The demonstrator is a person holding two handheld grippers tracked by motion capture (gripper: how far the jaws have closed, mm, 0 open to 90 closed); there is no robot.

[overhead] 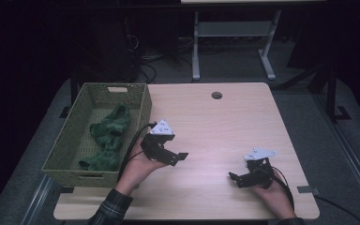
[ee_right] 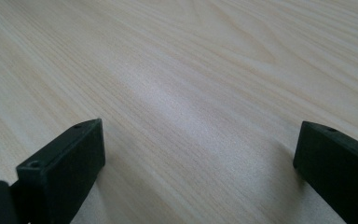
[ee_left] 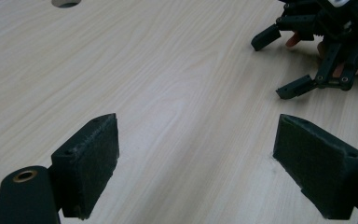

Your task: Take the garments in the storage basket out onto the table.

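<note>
The green cloth [overhead: 107,138] lies bunched inside the basket [overhead: 145,101] at the left of the high view, reaching from the middle toward the near wall. Nothing else sits on the bench [overhead: 225,126], so the putting-away looks done as far as you can judge; what remains is likely just parking your hands.

Your left tongs [overhead: 172,157] hang just right of the basket's near right corner, jaws spread wide and holding nothing; in the left gripper view bare wood shows between the pads [ee_left: 91,163]. Your right tongs [overhead: 236,179] sit lower right in the high view, well apart from the left ones, also spread wide and empty, with plain wood between their pads [ee_right: 70,158].

For room: the middle and far bench is open, up to the cable hole [overhead: 216,95] near the far edge. Your right hand is close to the near edge and the right edge, so mind the trailing cable there. The basket wall is the one obstacle beside your left hand.
</note>
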